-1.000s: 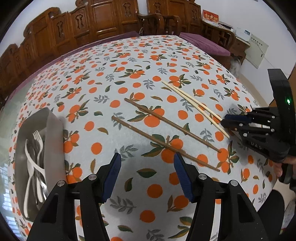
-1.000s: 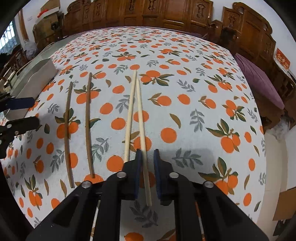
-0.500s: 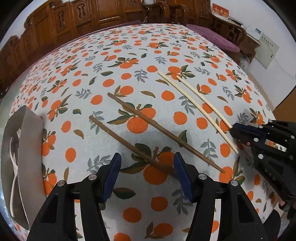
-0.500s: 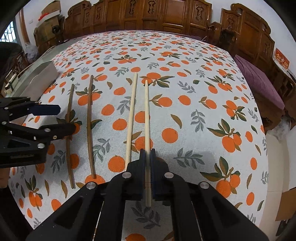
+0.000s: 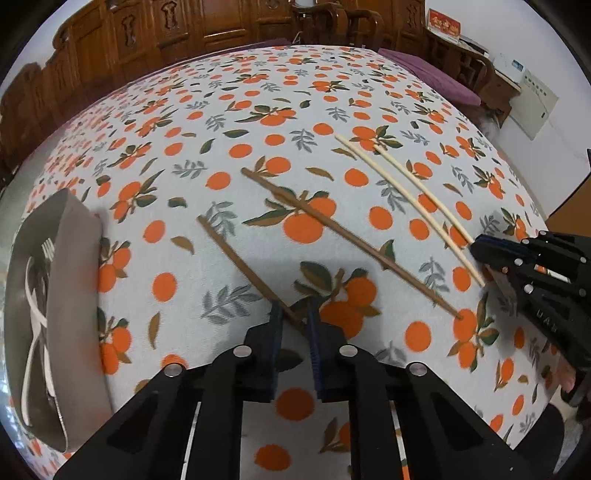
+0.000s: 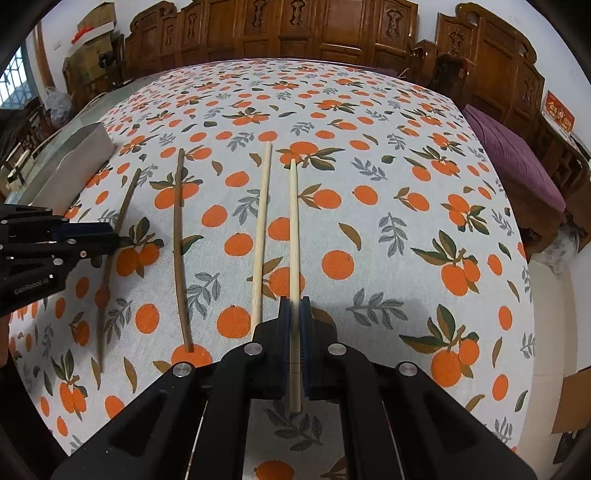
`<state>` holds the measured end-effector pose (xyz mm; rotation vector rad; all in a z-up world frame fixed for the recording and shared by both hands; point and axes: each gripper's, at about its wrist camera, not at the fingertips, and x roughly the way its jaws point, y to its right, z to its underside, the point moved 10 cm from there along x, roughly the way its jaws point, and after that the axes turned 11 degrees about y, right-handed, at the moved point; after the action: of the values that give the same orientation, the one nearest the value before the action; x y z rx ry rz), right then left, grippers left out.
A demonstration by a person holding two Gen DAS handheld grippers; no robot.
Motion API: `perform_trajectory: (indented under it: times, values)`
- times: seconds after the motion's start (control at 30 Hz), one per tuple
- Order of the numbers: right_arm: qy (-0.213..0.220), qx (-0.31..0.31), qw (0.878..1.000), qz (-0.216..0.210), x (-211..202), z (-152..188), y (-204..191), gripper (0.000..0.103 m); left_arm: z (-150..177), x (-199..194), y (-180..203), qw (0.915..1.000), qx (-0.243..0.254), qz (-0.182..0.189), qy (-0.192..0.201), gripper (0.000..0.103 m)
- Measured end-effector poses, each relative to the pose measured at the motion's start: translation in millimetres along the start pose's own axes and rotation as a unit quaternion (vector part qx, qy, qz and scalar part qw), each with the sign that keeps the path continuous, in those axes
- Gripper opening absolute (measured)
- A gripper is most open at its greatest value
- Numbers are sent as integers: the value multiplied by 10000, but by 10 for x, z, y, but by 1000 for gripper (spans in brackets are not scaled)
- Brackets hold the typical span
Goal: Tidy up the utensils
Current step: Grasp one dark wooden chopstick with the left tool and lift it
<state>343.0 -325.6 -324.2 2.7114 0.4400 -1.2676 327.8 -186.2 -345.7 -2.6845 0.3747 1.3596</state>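
Note:
Two dark brown chopsticks and two pale chopsticks lie on the orange-print tablecloth. My left gripper [image 5: 294,314] is nearly shut around the near end of the left brown chopstick [image 5: 240,264]; it also shows in the right wrist view [image 6: 127,206]. The other brown chopstick [image 5: 351,245] lies to its right. My right gripper [image 6: 294,310] is shut on the right pale chopstick [image 6: 293,229], which points away over the table. The second pale chopstick [image 6: 261,229] lies just left of it. The right gripper shows in the left wrist view [image 5: 480,245].
A grey metal utensil tray [image 5: 74,295] stands at the table's left edge with white forks [image 5: 33,314] inside. Carved wooden chairs [image 6: 332,26] line the far side. A purple cushion [image 6: 517,162] lies beyond the right edge.
My left gripper moved forward and closed around the near end of the left brown chopstick. My right gripper shut on the right pale chopstick and straightened it.

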Motion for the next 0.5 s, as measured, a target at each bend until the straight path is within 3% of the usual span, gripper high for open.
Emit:
perform_trajectory:
  times: [0.1, 0.37, 0.47, 0.5]
  values:
    - [-19, 69, 10000, 21, -28, 31, 3, 6, 16, -39, -77, 10000, -2, -25, 24, 0]
    - [-44, 220, 9997, 88, -84, 95, 3, 6, 111, -55, -289, 9993, -341, -10, -157, 0]
    - [-11, 255, 9996, 89, -93, 106, 3, 6, 117, -70, -304, 9989, -452, 43, -140, 6]
    - [-3, 268, 9996, 85, -96, 110, 4, 6, 110, -77, -300, 9989, -457, 41, -113, 13]
